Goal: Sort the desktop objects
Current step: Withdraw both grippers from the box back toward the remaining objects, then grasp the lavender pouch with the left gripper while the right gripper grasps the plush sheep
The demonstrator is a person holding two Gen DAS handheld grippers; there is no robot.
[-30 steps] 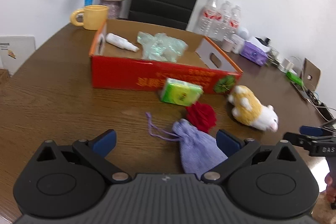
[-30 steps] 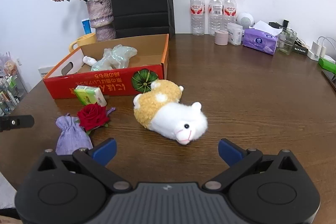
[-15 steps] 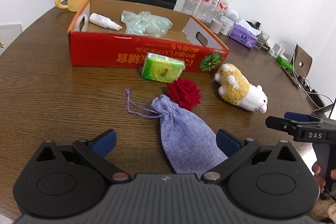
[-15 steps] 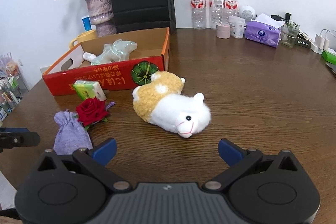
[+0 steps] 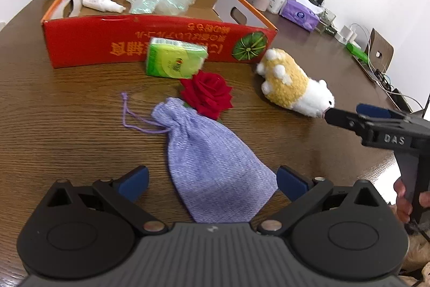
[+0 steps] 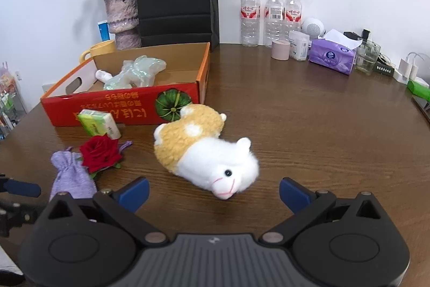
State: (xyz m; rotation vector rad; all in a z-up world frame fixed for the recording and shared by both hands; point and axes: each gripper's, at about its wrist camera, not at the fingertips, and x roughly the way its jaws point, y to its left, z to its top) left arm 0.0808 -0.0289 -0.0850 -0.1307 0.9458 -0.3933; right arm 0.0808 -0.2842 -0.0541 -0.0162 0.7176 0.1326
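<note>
A lilac woven drawstring pouch (image 5: pixel 212 160) lies on the brown wooden table (image 5: pixel 67 125), its base between the wide-open, empty fingers of the left gripper (image 5: pixel 212 180). A red fabric rose (image 5: pixel 207 94) touches its neck. The right gripper (image 6: pixel 213 191), also spread wide and empty, faces a yellow-and-white plush animal (image 6: pixel 207 149) near the red cardboard tray (image 6: pixel 129 110).

Round dark-brown wooden table (image 6: pixel 309 125). On it lie a red cardboard tray box (image 5: pixel 107 45), green tissue pack (image 5: pixel 174 62), red fabric rose (image 5: pixel 207 94), lilac drawstring pouch (image 5: pixel 212 166) and yellow-white plush toy (image 6: pixel 204 152).
</note>
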